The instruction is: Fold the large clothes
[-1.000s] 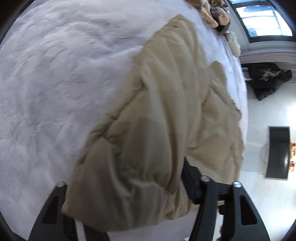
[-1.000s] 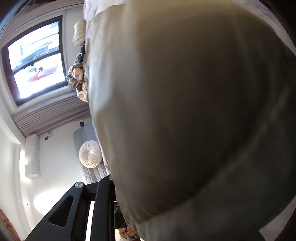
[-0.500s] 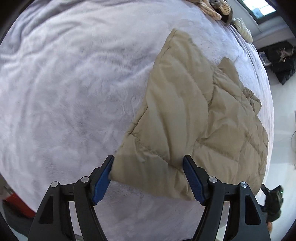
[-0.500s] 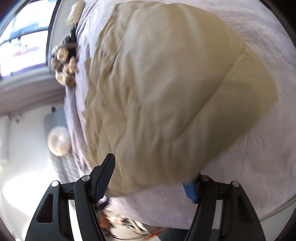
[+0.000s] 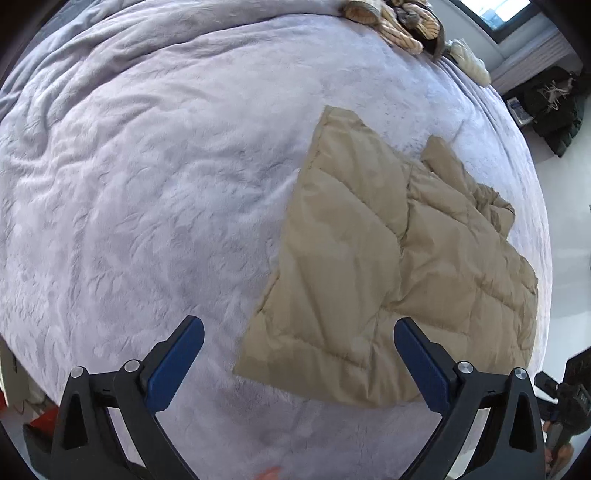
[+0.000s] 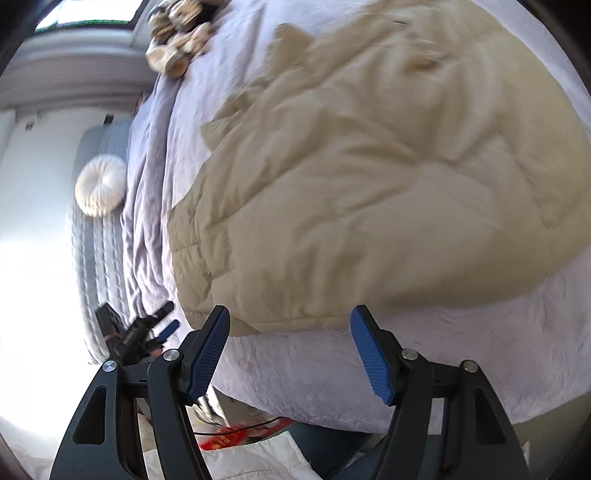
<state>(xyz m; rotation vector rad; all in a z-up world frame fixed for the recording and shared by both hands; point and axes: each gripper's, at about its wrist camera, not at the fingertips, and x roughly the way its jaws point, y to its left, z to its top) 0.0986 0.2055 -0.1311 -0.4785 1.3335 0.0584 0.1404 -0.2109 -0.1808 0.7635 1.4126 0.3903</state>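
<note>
A beige quilted puffer jacket (image 5: 388, 266) lies folded on the lilac bed cover (image 5: 147, 184), toward the right side of the bed. My left gripper (image 5: 295, 362) is open and empty, held above the jacket's near hem. In the right wrist view the same jacket (image 6: 369, 184) fills the middle, blurred. My right gripper (image 6: 291, 350) is open and empty, just off the jacket's near edge. The other gripper shows small at the left in the right wrist view (image 6: 140, 328).
Brown and cream plush items (image 5: 399, 18) lie at the bed's far edge. A round white cushion (image 6: 99, 190) sits on a grey seat beside the bed. Dark clothes (image 5: 550, 110) lie on the floor at right. The bed edge (image 6: 369, 406) runs near my right gripper.
Both grippers let go of the jacket, opened and pulled back. The jacket dropped flat onto the bed cover.
</note>
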